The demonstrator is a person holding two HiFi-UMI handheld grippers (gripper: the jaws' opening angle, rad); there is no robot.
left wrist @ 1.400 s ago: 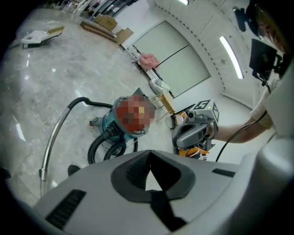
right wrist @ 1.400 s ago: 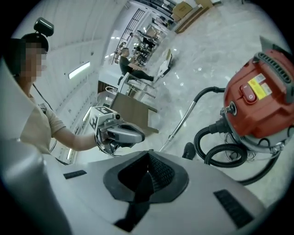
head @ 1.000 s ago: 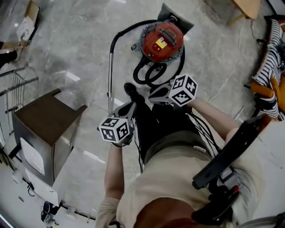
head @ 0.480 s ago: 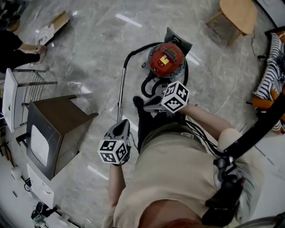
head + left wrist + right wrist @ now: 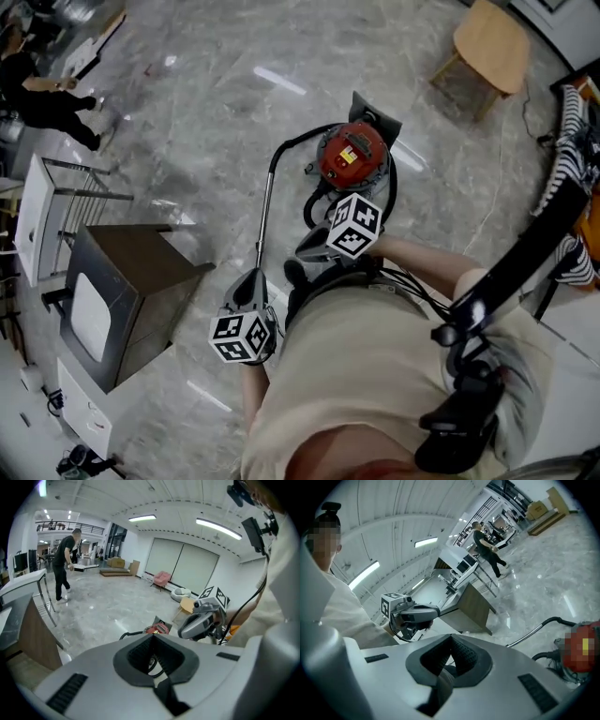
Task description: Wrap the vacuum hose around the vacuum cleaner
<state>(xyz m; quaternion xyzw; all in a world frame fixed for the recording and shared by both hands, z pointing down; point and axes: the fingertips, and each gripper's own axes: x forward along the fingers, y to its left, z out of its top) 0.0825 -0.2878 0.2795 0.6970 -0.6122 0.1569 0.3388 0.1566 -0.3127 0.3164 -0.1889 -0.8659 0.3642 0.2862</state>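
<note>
Vacuum cleaner [image 5: 353, 156] on open floor [image 5: 206, 122], hose [image 5: 317, 199] looped against its near side.
Left claw [image 5: 247, 281] and right claw [image 5: 307, 253] are clenched, empty; cabinet [image 5: 122, 272] well left, stool [image 5: 491, 45] well right.

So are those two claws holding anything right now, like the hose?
Nothing. The left claw and right claw are both shut and empty; the hose lies on the floor beside the vacuum cleaner.
</note>
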